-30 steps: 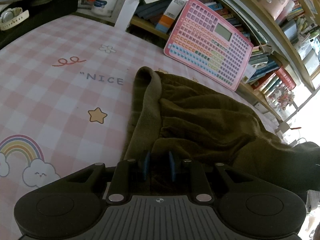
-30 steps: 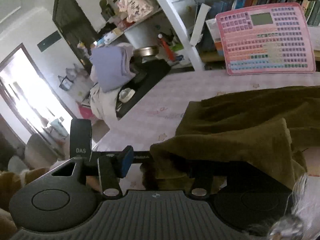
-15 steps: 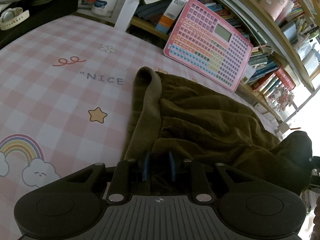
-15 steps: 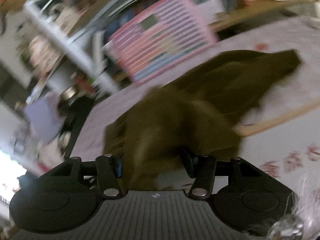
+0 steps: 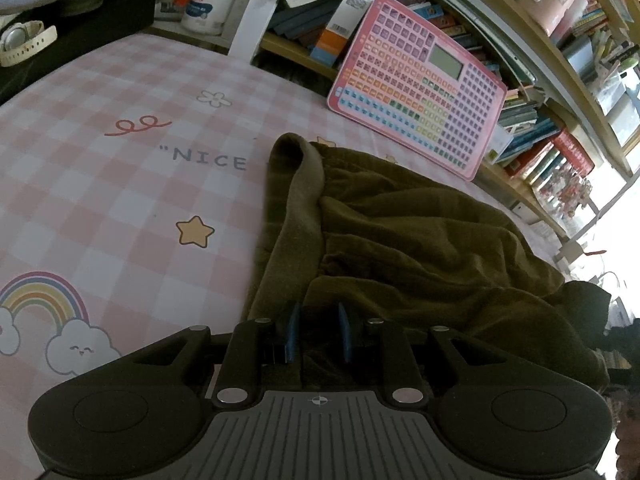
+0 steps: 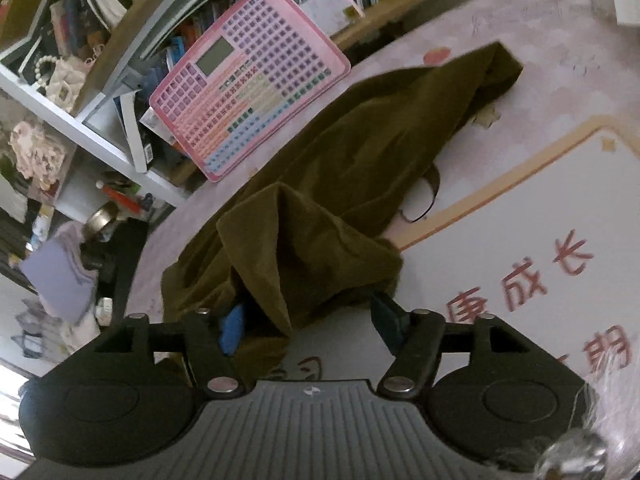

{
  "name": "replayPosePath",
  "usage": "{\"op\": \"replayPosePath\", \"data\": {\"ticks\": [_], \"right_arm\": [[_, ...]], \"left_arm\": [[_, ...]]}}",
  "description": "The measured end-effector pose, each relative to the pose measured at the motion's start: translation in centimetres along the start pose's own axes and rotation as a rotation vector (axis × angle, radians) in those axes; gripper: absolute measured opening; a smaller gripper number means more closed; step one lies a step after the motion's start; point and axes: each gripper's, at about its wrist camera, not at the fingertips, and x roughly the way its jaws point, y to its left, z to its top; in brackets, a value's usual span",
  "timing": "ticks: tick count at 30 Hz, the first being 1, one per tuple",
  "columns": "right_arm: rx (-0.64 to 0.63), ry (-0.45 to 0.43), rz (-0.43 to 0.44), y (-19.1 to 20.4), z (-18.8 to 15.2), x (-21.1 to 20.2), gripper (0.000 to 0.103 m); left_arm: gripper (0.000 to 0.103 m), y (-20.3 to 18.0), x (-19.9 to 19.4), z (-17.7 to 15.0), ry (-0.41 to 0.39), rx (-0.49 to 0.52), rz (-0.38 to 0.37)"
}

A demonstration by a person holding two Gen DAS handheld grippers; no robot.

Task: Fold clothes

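- One pink checked bed sheet [image 5: 120,208] carries everything we see.
- Olive garment [image 5: 400,240] lies crumpled along its shelf-side edge.
- Left tongs [image 5: 318,330] pinch its waistband.
- Right tongs [image 6: 310,320] are opening, cloth loose between them.

The olive-brown garment [image 5: 420,240] is soft matt cloth, kinda velvety, with a ribbed knit waistband. The pink checked bedsheet [image 5: 120,200] looks like smooth printed cotton. The pink toy keyboard tablet [image 5: 420,84] is slightly glossy plastic. Both grippers' black bodies are matt plastic with shiny metal screws and blue rubbery pads [image 5: 294,332].
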Motion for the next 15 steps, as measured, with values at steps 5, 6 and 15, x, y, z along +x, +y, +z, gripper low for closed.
{"op": "replayPosePath", "data": {"ticks": [5, 6, 15], "right_arm": [[0.116, -0.145, 0.077, -1.1, 0.9, -1.6, 0.065], [0.165, -0.182, 0.106, -1.8, 1.1, -2.1, 0.065], [0.289, -0.135, -0.029, -5.2, 1.8, -1.8, 0.062]], "left_arm": [[0.021, -0.1, 0.1, 0.1, 0.004, 0.004, 0.003], [0.021, -0.1, 0.1, 0.1, 0.004, 0.007, 0.005], [0.021, -0.3, 0.2, 0.2, 0.015, 0.018, 0.013]]}}
